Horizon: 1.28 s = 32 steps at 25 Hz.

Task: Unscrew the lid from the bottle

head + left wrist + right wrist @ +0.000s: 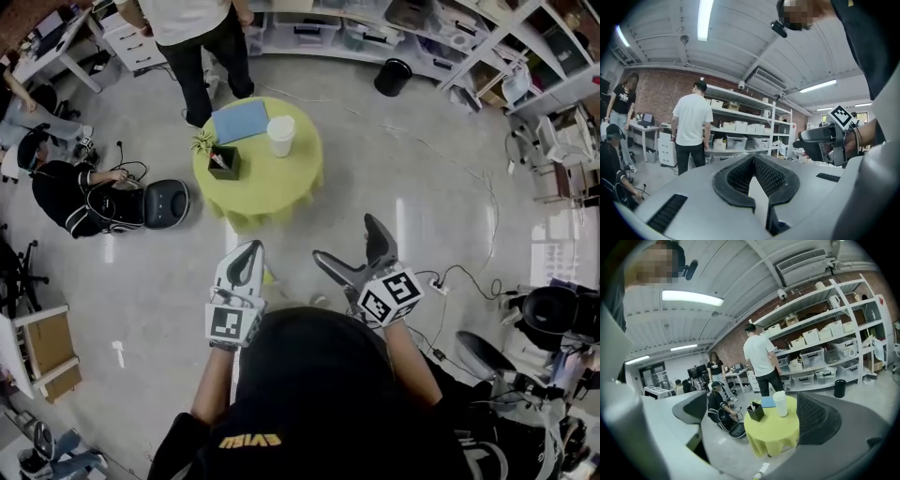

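Observation:
A white bottle (280,136) stands upright on a small round table with a yellow-green cloth (281,187), some way in front of me. Both grippers hang in the air short of the table, apart from the bottle. My left gripper (247,255) is shut with nothing in it; in the left gripper view its pads (740,176) meet. My right gripper (345,239) stands wide open and empty. In the right gripper view the bottle (780,403) and the table (780,432) show far off between the spread fingers (815,419).
On the table also lie a blue pad (240,121) and a black pot with a plant (223,162). A person in a white shirt (202,47) stands behind the table. Another person sits on the floor (80,199) at its left. Shelves and a black bin (392,77) line the back.

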Tool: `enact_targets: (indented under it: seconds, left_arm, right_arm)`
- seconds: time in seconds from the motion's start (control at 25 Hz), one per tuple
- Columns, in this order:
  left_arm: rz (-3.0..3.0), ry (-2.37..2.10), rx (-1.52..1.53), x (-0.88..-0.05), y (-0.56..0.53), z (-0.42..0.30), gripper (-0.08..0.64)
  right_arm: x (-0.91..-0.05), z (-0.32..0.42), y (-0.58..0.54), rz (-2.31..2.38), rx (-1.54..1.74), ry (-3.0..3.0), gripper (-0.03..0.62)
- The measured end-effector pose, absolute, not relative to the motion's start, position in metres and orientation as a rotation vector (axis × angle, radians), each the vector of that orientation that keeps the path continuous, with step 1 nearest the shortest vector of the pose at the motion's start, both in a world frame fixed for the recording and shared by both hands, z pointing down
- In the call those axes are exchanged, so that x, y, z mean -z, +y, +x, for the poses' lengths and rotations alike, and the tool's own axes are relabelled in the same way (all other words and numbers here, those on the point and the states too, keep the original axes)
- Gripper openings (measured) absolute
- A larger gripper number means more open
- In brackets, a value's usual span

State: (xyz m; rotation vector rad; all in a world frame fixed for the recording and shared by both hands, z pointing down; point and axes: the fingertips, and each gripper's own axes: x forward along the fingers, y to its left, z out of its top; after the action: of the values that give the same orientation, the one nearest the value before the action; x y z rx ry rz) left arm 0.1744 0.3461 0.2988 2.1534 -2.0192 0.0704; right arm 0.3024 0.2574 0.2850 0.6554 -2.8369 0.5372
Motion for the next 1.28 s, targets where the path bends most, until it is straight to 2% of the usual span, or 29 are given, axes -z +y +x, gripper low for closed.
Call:
enact_targets:
  seconds: [0.12,0.32,0.8,1.04,1.28]
  left_arm:
    - [2.238,-1.94,-0.026,-0.304,0.338,0.142,0.018]
    - [2.394,-1.754,-0.062,-0.318,0.335,0.108,0.018]
    - [2.347,-1.742,-0.126,-0.358,0.253,0.033,0.02]
    - [2.236,-1.762,-0.312,-0.4,0.182,-0.024,0.02]
    - [2.164,-1.692,-0.499,-0.419,0.135,-0.055,0.021]
  right_arm:
    - [-0.293,0.263,0.248,0.693,-0.51,-2.78,0.569]
    - [-0.303,0.211,0.244,0.724,-0.825,-2.721,0.569]
    - [-0.351,0.159,0.172,0.81,-0.733,-2.603,0.569]
    - [-0.378,0.127,0.097,0.787,-0.559,-2.537,0.569]
    - [-0.409,0.102,0.062,0.689,-0.569,-2.489,0.568]
